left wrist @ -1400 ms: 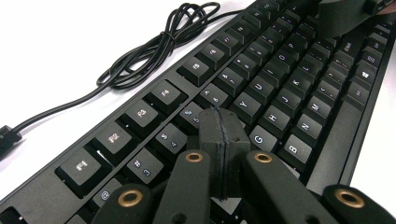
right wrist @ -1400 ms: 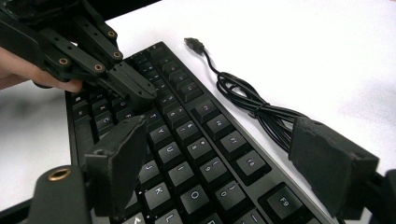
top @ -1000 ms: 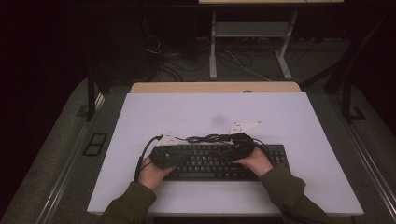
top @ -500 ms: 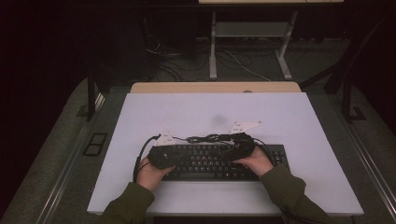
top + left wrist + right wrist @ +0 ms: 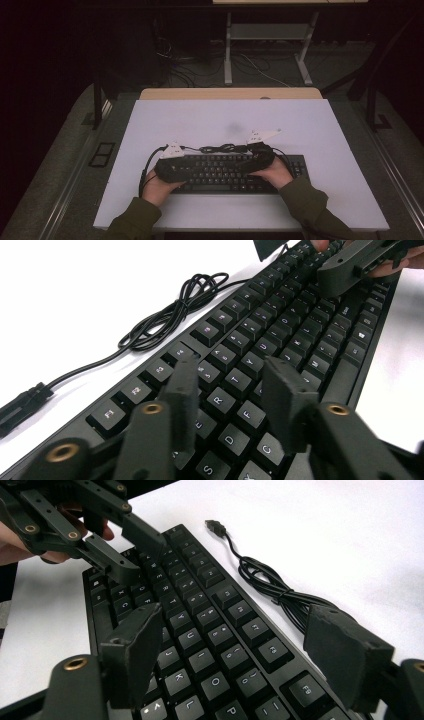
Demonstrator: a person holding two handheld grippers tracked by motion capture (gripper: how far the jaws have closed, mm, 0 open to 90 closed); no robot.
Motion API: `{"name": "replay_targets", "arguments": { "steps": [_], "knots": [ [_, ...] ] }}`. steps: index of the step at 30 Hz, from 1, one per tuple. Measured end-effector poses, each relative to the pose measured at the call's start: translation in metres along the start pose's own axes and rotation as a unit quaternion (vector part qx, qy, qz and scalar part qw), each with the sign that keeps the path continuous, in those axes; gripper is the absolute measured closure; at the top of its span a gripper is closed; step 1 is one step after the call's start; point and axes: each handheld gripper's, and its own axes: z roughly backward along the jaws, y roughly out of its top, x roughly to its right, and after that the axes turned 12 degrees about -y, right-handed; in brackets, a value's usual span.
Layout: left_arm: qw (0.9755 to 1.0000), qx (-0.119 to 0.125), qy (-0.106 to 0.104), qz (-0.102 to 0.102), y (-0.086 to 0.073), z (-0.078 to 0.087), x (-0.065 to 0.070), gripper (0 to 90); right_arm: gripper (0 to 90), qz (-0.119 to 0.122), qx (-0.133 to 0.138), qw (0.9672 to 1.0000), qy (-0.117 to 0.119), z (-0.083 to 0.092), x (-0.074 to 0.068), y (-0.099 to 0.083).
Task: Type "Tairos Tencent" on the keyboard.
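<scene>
A coiled cable (image 5: pixel 220 148) is lying just behind the keyboard (image 5: pixel 225 172), whose long axis is running left-right. Left gripper (image 5: pixel 232 390) has just been opening, nothing clamped; right gripper (image 5: pixel 240 645) is being held apart.

- The black keyboard (image 5: pixel 227 172) lay flat near my edge of the white worktop (image 5: pixel 200 120), keys up.
- Its black cable (image 5: pixel 165 315) lay loosely coiled just behind it, plug free.

lab-like recording room: dark surround, white table (image 5: pixel 310 125), loose floor cables (image 5: pixel 250 62), metal desk frame (image 5: pixel 265 37).
</scene>
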Motion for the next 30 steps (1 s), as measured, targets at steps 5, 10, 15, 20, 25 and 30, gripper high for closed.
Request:
{"name": "replay_targets", "arguments": {
  "steps": [5, 10, 15, 20, 25, 30],
  "knots": [
    [1.0, 0.006, -0.003, 0.006, -0.003, 0.0008, -0.0005, 45.9, 31.7, 0.001, -0.004, 1.0, 0.002, 0.0018, -0.0003, -0.0003],
    [0.9999, 0.008, 0.0, 0.01, -0.0055, 0.0022, -0.0011, 37.8, 40.7, 0.001, -0.009, 1.0, 0.003, 0.0035, -0.0006, -0.0015],
    [0.9998, 0.01, 0.007, 0.015, -0.0079, 0.0024, -0.003, 30.8, 51.8, 0.007, -0.013, 0.9999, 0.006, 0.0052, -0.0009, -0.0022],
    [0.9998, 0.011, 0.008, 0.014, -0.0089, 0.0023, -0.0039, 24.2, 64.4, 0.013, -0.019, 0.9997, 0.005, 0.0061, -0.0018, -0.0024],
    [0.9998, 0.012, 0.009, 0.015, -0.0093, 0.0021, -0.004, 21.1, 80.2, 0.023, -0.03, 0.9992, 0.011, 0.0056, -0.0028, -0.0034],
    [0.9997, 0.012, 0.01, 0.016, -0.0098, 0.0022, -0.0046, 19.7, 89.4, 0.032, -0.041, 0.9985, 0.014, 0.0048, -0.0037, -0.004]
  ]
}}
